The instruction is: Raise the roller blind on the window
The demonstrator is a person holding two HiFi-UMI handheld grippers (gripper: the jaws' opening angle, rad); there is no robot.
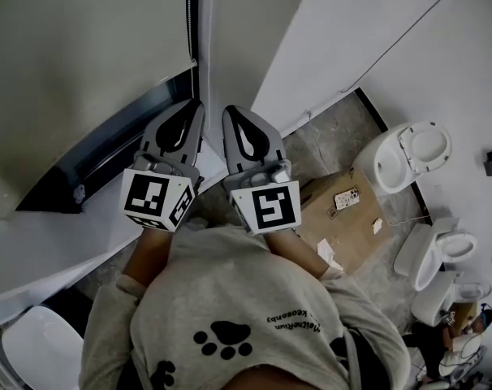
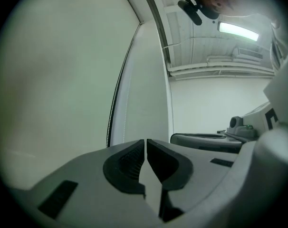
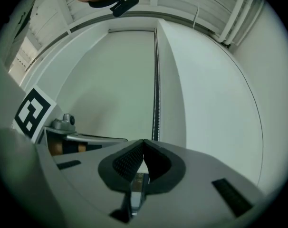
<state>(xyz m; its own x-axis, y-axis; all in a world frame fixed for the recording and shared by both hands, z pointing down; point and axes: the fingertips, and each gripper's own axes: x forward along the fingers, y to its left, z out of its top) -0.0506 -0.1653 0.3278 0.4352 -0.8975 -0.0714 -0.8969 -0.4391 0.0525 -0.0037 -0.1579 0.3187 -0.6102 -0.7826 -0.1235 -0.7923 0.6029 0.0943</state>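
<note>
Plainly lowered, the roller blind [image 1: 75,55] covers most of the window, and its bead chain [image 1: 188,15] hangs along its right edge. The left gripper [image 1: 193,106] and right gripper [image 1: 231,112] point side by side near the chain, both with jaws closed and empty

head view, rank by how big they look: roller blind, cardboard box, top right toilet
1. roller blind: largest by far.
2. cardboard box and toilet: look about alike, box partly hidden, so unranked.
</note>
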